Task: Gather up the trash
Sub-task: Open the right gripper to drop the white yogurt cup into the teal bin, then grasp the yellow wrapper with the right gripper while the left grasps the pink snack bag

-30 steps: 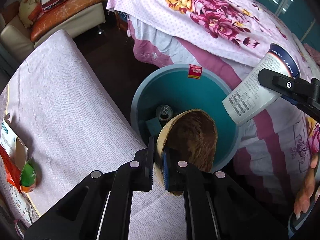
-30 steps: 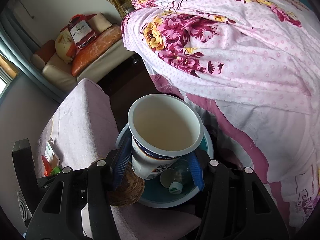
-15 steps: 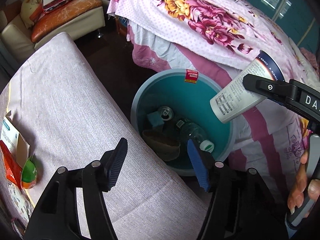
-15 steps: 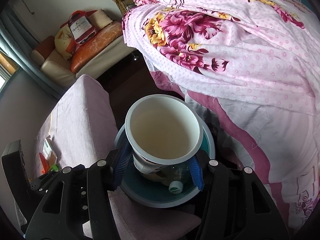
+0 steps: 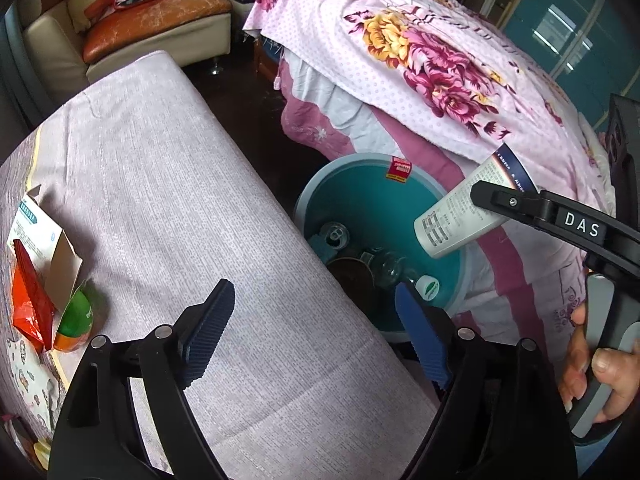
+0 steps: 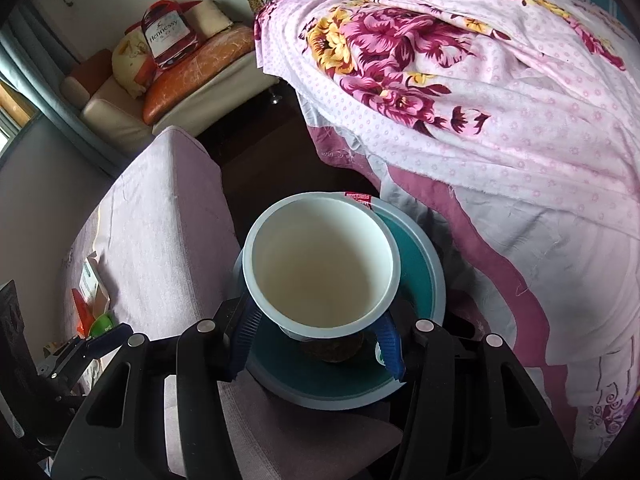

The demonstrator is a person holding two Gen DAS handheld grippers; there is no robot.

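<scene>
White cup [image 6: 320, 276] clamped between right gripper [image 6: 316, 340] jaws above bin [image 5: 384, 208]; left gripper [image 5: 316, 332] jaws just opened wide, empty.

A white paper cup [image 6: 320, 272], empty and tilted, hung over the teal bin [image 5: 372, 204]. The bin held a brown bowl [image 5: 354, 276], a can [image 5: 335, 234] and a clear bottle [image 5: 390, 266].

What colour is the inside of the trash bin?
Teal inside the trash bin, with a pale blue-grey rim; the left wrist view shows it best.

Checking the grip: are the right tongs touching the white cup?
Touching: the right wrist view shows both blue pads pressed against the white cup.
</scene>
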